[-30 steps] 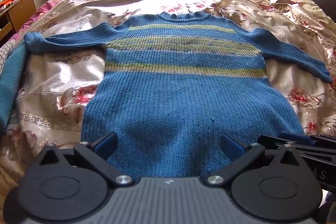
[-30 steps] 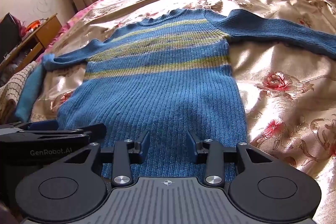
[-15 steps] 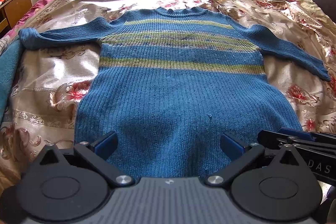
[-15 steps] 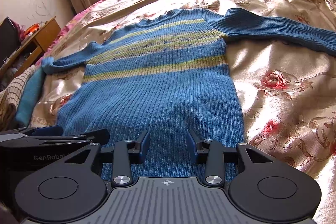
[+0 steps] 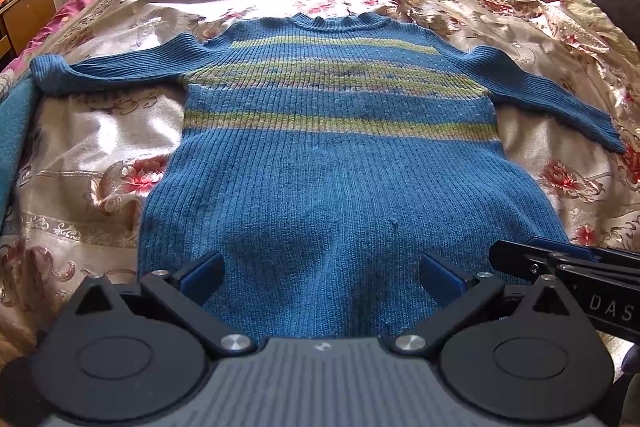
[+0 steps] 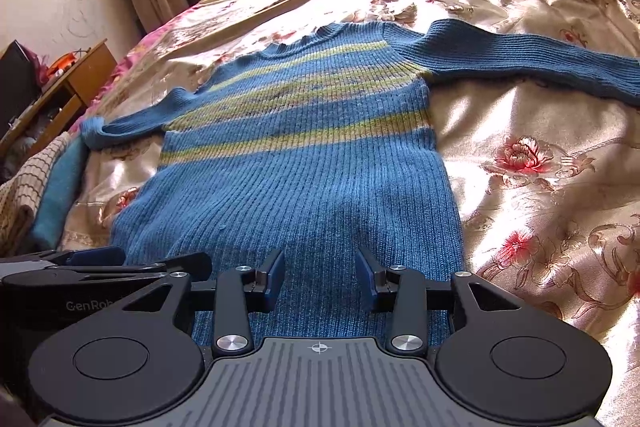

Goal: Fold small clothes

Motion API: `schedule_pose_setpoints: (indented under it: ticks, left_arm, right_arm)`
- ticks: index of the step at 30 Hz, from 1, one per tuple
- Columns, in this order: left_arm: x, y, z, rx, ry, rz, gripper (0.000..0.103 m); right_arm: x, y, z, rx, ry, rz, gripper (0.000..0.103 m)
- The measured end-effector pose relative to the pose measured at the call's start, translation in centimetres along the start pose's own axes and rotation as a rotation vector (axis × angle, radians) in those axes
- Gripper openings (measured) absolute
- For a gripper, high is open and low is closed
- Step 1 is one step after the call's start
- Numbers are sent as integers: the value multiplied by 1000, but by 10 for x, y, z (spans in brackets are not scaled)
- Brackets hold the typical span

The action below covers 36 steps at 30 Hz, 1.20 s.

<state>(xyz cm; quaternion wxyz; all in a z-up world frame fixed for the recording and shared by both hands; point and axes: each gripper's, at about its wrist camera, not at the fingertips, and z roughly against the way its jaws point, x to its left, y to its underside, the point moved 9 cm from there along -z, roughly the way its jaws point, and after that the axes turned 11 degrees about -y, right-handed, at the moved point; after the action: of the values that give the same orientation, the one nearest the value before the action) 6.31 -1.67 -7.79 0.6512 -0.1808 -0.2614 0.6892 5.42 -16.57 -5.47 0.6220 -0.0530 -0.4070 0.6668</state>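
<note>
Blue knitted sweater [image 5: 340, 163] with green stripes, spread flat with both sleeves extended on the floral bedspread [image 5: 92, 163] of a bed; the left gripper [image 5: 320, 273], jaws wide, and the right gripper [image 6: 319, 275], jaws moderately apart, both empty, hover over its hem.

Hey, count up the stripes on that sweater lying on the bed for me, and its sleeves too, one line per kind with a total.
Blue sweater: 1
Yellow-green stripes across its chest: 3
Sleeves, both spread out flat: 2
Total: 6
</note>
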Motion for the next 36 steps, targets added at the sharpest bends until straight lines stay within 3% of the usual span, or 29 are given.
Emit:
schedule_pose_setpoints:
  ticks: [25,36]
  left_arm:
    - [-8,1,-2,11,30,-3,103]
    - [-8,-8,-2,-22,23,-20,103]
  right_arm:
    - [-7,-1,5,-17,-6,-27,39]
    - [-9,-3,4,-27,1,-29,43]
